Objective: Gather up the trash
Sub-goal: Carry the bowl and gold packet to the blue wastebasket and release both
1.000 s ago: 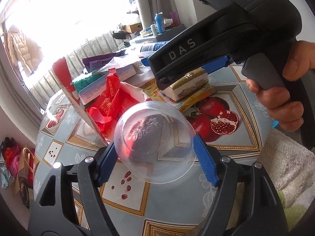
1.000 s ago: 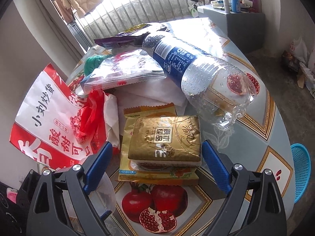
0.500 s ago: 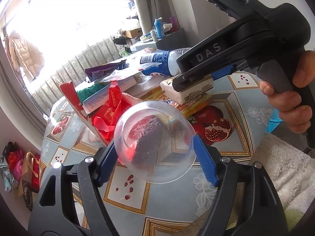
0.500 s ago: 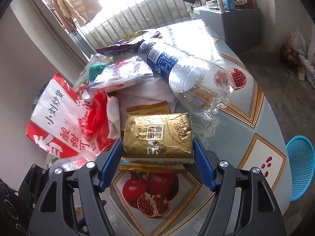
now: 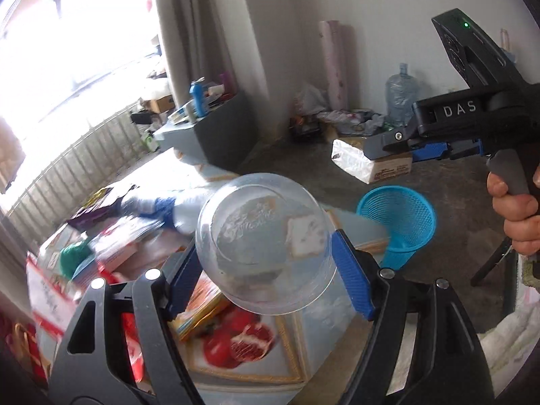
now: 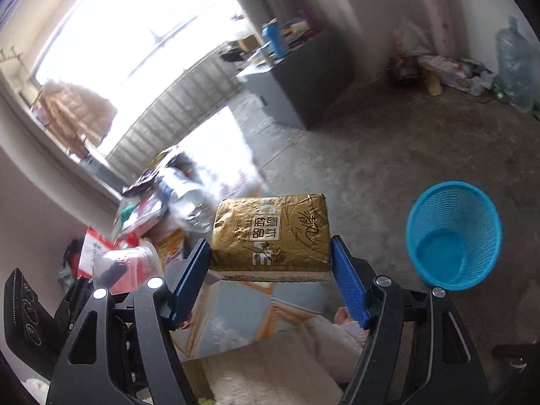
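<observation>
Your left gripper (image 5: 266, 263), matt black plastic with ribbed blue pads, grips a clear, glossy plastic bowl (image 5: 265, 243) at frame centre. Your right gripper (image 6: 270, 263), same finish, clamps a gold foil-like pack (image 6: 271, 233), shiny and creased. At right of both views stands a bright blue plastic mesh basket (image 6: 454, 236) on a rough, dull grey concrete floor (image 6: 371, 155). Lower left, the table (image 5: 236, 364) shows a smooth, glossy printed top.

A large clear plastic water jug (image 5: 401, 94) stands against the white wall, near a pale pink roll (image 5: 334, 64); grey curtains (image 5: 189, 44) hang beside the window.
</observation>
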`<state>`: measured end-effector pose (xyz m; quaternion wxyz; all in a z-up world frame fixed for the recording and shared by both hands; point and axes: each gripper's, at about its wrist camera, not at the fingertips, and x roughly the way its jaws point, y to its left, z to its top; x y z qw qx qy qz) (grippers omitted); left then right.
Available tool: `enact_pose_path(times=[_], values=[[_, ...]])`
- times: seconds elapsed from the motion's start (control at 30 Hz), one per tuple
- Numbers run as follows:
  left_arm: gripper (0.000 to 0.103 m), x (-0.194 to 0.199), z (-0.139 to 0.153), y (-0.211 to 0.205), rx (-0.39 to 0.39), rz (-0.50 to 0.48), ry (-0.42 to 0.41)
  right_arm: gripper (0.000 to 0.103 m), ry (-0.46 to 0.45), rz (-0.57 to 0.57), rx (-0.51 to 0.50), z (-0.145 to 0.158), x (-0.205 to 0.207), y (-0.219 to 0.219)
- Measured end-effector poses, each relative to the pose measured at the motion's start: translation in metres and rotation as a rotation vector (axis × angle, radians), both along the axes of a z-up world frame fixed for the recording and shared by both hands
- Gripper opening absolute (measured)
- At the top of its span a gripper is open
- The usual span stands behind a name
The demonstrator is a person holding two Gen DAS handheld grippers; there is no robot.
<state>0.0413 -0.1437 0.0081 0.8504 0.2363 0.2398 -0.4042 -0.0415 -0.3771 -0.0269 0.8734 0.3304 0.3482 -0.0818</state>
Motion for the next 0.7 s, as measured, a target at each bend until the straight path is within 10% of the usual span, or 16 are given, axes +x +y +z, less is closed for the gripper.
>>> enact_pose_path(times=[0.13,0.47,0.7], values=[[0.07,0.006,-0.006,-0.068,0.014,-0.129,0.093,0.07,0.022,-0.208,0.09,-0.02,-0.04,-0.065],[0.07,0.049,-0.058,-0.232,0.053,-0.277,0.616,0.071,0.034,-0.496,0.45,-0.113,-0.074,-0.173],[0.086,0.06,-0.097,-0.307,0.09,-0.239,0.652,0.088,0.017,-0.583,0.589,-0.175,-0.066,-0.229]])
